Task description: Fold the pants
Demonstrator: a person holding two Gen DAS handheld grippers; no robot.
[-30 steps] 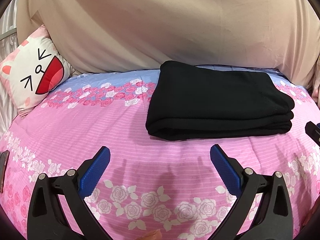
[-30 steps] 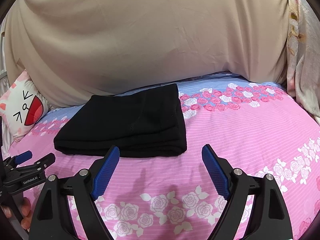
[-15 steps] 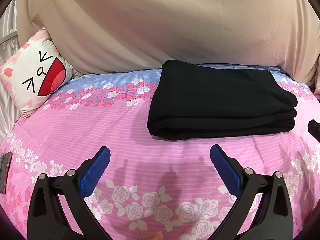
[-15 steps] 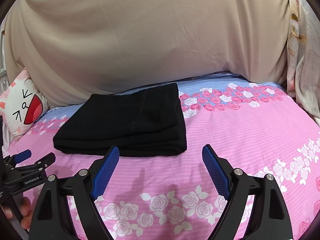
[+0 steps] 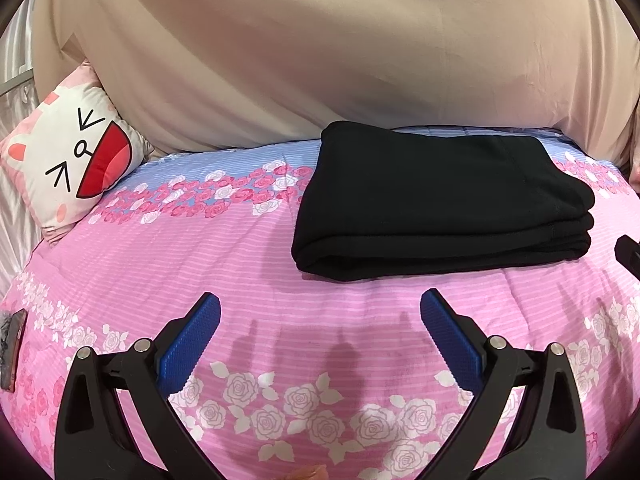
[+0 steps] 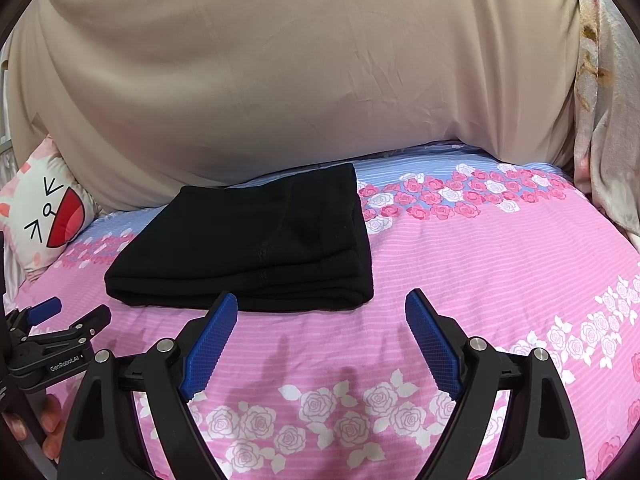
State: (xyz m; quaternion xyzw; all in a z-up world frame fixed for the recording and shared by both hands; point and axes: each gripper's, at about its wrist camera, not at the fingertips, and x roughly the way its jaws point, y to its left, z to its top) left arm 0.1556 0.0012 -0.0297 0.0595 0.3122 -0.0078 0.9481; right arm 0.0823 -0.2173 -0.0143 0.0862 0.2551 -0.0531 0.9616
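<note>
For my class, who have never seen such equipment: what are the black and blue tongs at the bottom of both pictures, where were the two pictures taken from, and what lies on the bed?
A person holds a two-fingered gripper in each hand, and each carries a camera looking along its fingers. One picture comes from the left gripper, the other from the right gripper. Both stand open and hold nothing. On the pink flowered bedspread lie black pants, already folded into a neat stack. A cartoon pillow leans at the left; a beige cloth hangs behind. In the right gripper's picture, the left gripper shows at the lower left edge.
</note>
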